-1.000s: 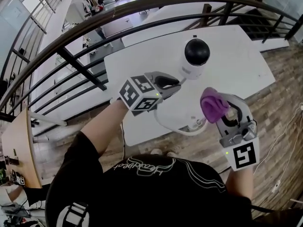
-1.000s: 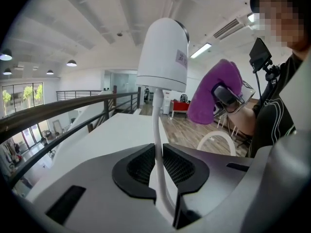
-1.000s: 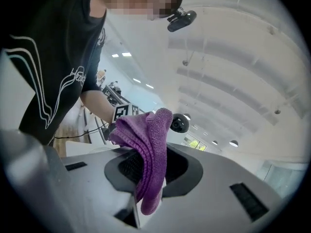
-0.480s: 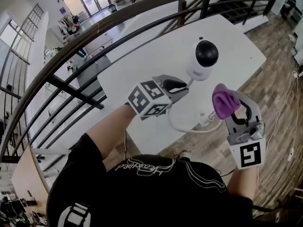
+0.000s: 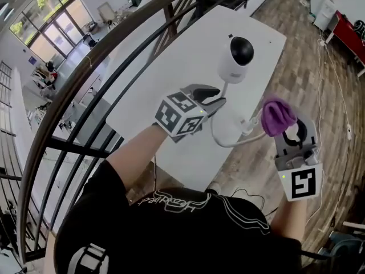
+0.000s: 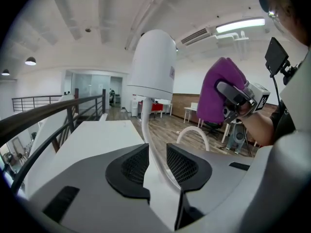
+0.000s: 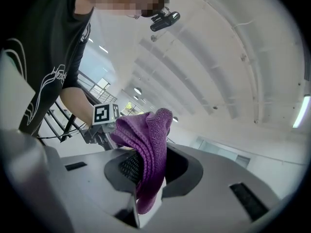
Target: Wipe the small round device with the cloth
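Right gripper view — right tool (image 7: 148, 168) clamps cloth (image 7: 148, 140) (purple).

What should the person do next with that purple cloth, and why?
Probably bring the right gripper, shut on the purple cloth, across to the small round device and touch its dome. The cloth is apart from the device, so wiping cannot begin yet. The left gripper has its jaws opening around the white stem, so a light touch seems wise.

light: bright, even | shadows: soft | edges: fisheye-bent, dark corners
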Demonstrator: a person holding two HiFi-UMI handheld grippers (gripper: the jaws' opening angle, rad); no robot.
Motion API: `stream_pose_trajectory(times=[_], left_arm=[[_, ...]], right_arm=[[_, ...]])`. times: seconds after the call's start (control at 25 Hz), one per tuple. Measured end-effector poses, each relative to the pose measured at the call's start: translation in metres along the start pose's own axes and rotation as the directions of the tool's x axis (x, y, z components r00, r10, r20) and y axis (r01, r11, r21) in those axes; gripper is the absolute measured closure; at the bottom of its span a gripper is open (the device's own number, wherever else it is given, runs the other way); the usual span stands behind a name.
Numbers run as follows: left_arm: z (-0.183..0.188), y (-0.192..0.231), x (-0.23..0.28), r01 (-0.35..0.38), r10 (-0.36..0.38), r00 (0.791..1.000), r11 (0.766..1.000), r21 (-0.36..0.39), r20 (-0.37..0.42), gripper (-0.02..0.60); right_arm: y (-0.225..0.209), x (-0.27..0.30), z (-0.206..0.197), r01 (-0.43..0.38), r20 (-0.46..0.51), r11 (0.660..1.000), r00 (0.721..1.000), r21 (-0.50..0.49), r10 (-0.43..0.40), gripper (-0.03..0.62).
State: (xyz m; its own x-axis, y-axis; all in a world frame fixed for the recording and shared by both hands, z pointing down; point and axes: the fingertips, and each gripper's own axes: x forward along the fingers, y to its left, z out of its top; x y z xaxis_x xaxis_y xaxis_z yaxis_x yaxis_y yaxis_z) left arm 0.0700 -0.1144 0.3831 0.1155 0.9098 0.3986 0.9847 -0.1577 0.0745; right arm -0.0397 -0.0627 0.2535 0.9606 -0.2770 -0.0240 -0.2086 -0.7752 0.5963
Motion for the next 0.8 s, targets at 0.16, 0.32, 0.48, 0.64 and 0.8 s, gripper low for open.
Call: stream_pose_trajectory(times=[0.16,0.32,0.48,0.64,0.8], left_arm=[[0.005,0.008,-0.002,-0.013,0.014,1.000,1.000,-0.017,0.021,0.462],[-0.004,0.013,0.002,0.022,-0.022,1.000,0.999,-0.034,-0.004,0.462],[-0.002,0.008,0.008,0.111,-0.111,0.994,0.994,-0.008,-0.013,0.462],[-0.003,0.006,0.012,0.225,-0.224,0.974,0.973,0.050,-0.027,0.462],[-0.005,0.011,0.013,0.335,-0.334,0.942,0.938,0.088,-0.028,0.462]], right_arm=[[-0.004,-0.007,0.005,0.025,0.005,1.000,1.000,-0.005,-0.025,0.533],[-0.002,0.002,0.010,0.043,0.009,0.999,0.999,-0.001,-0.043,0.533],[0.000,0.014,0.017,0.045,0.000,0.999,0.999,-0.015,-0.045,0.533],[0.001,0.031,0.014,0.129,-0.076,0.991,0.989,-0.028,-0.130,0.533],[-0.005,0.042,0.018,0.265,-0.135,0.963,0.953,-0.054,-0.270,0.533]])
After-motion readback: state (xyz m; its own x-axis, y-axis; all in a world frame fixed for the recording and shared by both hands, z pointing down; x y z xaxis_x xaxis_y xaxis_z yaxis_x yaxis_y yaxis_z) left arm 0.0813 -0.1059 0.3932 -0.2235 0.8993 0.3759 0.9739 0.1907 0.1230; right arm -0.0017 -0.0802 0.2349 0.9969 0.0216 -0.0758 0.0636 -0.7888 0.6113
